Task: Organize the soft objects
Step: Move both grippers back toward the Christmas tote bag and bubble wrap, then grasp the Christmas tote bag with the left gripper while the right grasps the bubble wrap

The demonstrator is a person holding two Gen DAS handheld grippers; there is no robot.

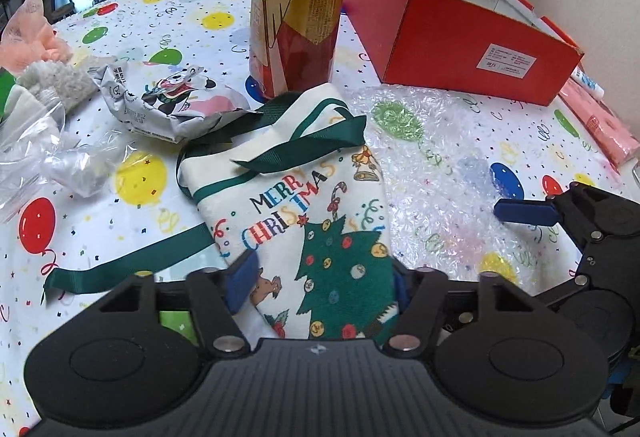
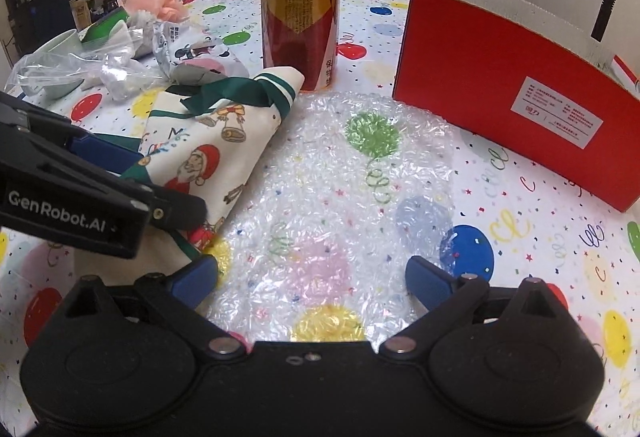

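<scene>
From the left wrist camera, I see my left gripper clamped on the near edge of the Christmas cloth bag, blue fingers pressing its printed fabric from both sides. The bag lies flat on the balloon-print tablecloth and stretches straight ahead of the tool, its green ribbon handles folded over the far end and one strap trailing off to the left. Directly beyond the bag stands a tall tea bottle, touching or just behind the bag's far corner. Ahead to the left sit a crumpled panda-print packet, clear plastic bags and a peach mesh puff. To the right a sheet of bubble wrap is spread beside the bag, and past it the red cardboard box stands open; I cannot see into it from here. My right gripper shows at the right edge, one blue finger pointing inward over the bubble wrap.

From the right wrist camera, my right gripper hangs with fingers spread apart over the bubble wrap, holding nothing. The left gripper comes in from the left on the cloth bag. The bottle stands ahead, the red box ahead to the right, its inside hidden by the near wall.
</scene>
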